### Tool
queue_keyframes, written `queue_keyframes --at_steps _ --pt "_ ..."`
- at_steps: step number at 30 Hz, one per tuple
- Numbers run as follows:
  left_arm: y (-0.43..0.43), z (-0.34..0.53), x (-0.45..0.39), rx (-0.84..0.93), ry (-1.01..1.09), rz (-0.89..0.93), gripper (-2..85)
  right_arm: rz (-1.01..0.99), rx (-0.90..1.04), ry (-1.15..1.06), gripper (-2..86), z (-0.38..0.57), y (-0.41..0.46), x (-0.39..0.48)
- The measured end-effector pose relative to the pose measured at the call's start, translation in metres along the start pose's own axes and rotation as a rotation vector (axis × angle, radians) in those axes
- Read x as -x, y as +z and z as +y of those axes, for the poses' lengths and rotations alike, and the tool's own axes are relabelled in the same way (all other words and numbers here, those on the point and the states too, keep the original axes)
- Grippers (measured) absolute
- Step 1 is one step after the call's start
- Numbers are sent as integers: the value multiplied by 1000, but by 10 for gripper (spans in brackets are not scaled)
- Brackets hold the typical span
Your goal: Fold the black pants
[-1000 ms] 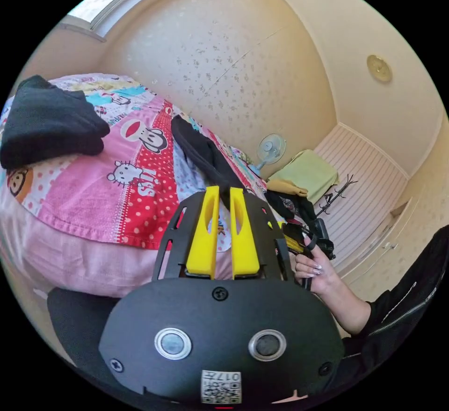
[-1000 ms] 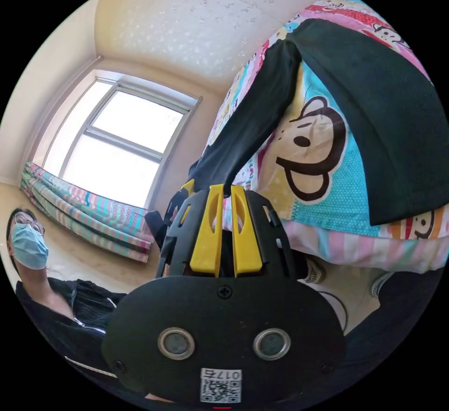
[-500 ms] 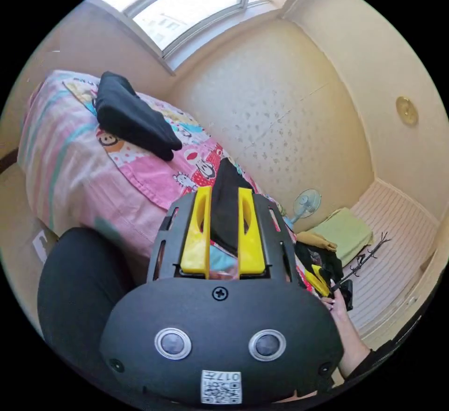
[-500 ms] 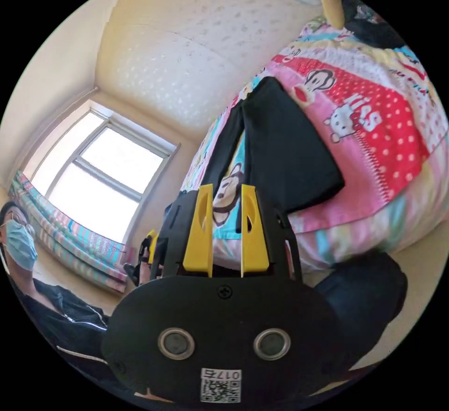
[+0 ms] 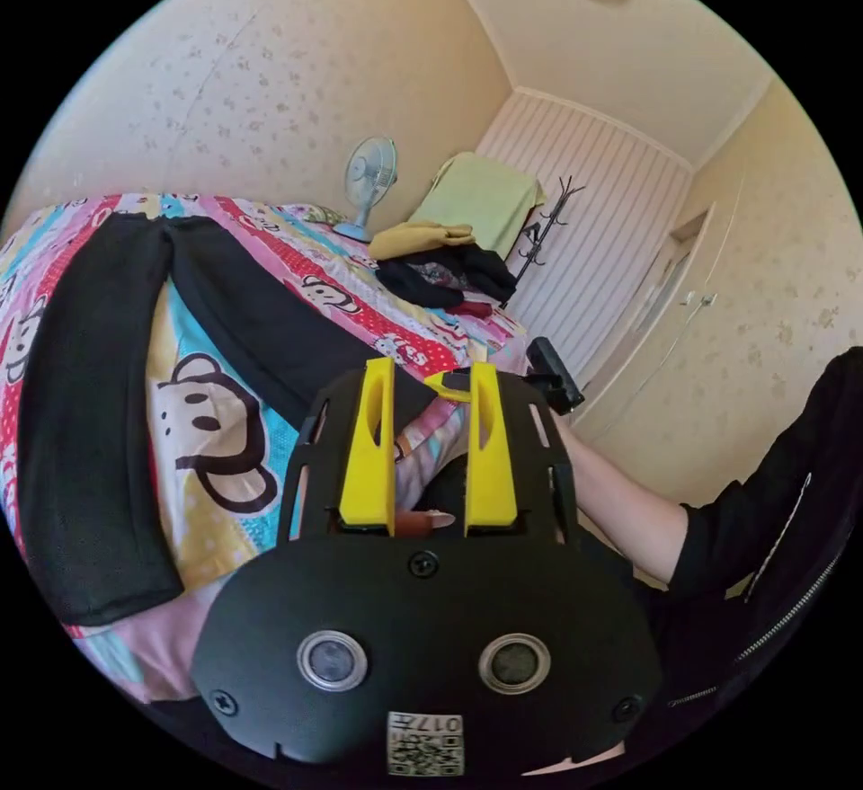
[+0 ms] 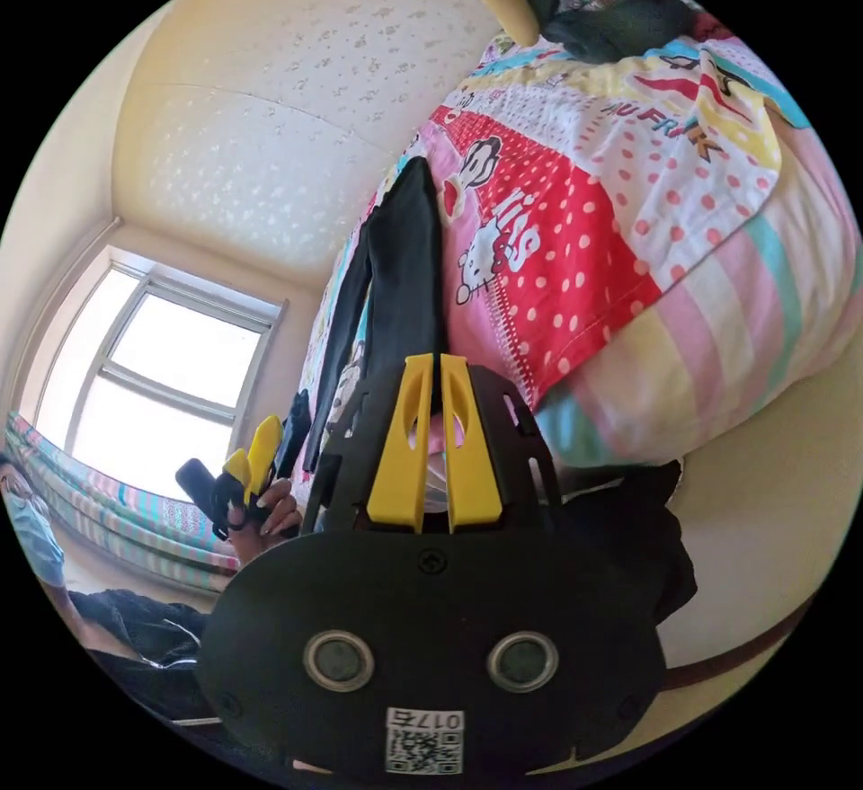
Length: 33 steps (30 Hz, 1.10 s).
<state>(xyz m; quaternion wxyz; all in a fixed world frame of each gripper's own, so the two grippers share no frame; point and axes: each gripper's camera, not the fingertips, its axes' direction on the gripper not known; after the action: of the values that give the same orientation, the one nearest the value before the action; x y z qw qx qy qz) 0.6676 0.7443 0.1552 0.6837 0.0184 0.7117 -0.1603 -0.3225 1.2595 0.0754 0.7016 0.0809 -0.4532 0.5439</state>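
The black pants [image 5: 90,395] lie spread on the cartoon bedspread [image 5: 216,430], both legs running toward the near edge. My left gripper [image 5: 430,368] is open over the bed's edge, with no cloth between its jaws. Just past it, the right gripper's yellow tip [image 5: 449,383] sits at the end of the nearer leg [image 5: 261,332]. In the right gripper view, my right gripper [image 6: 430,363] has its jaws nearly together on the end of a pants leg [image 6: 409,251]. A hand holds the left gripper [image 6: 254,466] off to the left.
A pile of dark and mustard clothes [image 5: 440,269] sits at the far end of the bed, beside a small fan [image 5: 370,170]. A coat rack [image 5: 544,215] and a white slatted wall stand behind. The window [image 6: 153,386] is beyond the bed. The person's sleeve [image 5: 773,520] is at right.
One second ago both grippers held the pants; half a second ago both stood open. Now the right jaws have closed on a leg end, the left stays open. Both views have swung.
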Motion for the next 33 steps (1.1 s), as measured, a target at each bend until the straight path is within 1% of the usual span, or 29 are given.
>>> queue_keyframes --at_steps 3,6,7,8,9,10,11,12,14,16,19,21,23,25,27,28,31,33 --pt "33 0 -25 33 80 -39 137 -81 9 -52 11 -5 -8 27" --pt "53 1 -43 -1 138 -92 152 -157 48 -126 9 -12 -11 58" --pt "58 0 -45 -4 145 -96 155 -147 67 -151 10 -14 -9 68" --pt "69 -3 -47 12 147 -96 156 -94 60 -180 12 -14 -10 76" --pt "81 -7 -45 59 114 -100 157 -52 54 -189 14 -14 -10 79" --pt "86 -9 -43 89 92 -101 157 38 55 -195 19 -12 -9 80" --pt "94 -12 -41 136 55 -87 156 94 71 -177 30 -11 -7 75" --pt "97 -11 -40 152 28 -66 156 102 84 -159 36 -10 -5 71" --pt "94 -4 -42 123 16 -45 156 27 136 -54 72 -6 6 45" --pt "90 4 -45 92 15 -57 160 -31 134 -32 67 2 13 36" --pt "86 10 -49 106 48 -73 162 -75 84 16 43 14 15 37" --pt "85 5 -53 117 83 -70 163 -95 47 -2 39 18 10 52" --pt "84 -3 -59 108 118 -78 163 -106 61 -47 35 18 8 83" --pt "85 -13 -66 96 165 -126 162 -100 89 -100 34 15 8 113" --pt "93 -25 -74 121 215 -225 136 -57 132 -170 33 8 12 148" --pt "95 -27 -75 132 223 -242 127 -3 165 -232 32 4 16 172" --pt "97 -40 -77 105 186 -262 85 93 253 -349 31 0 32 220" --pt "91 -48 -74 69 114 -272 71 99 277 -381 30 0 38 235"
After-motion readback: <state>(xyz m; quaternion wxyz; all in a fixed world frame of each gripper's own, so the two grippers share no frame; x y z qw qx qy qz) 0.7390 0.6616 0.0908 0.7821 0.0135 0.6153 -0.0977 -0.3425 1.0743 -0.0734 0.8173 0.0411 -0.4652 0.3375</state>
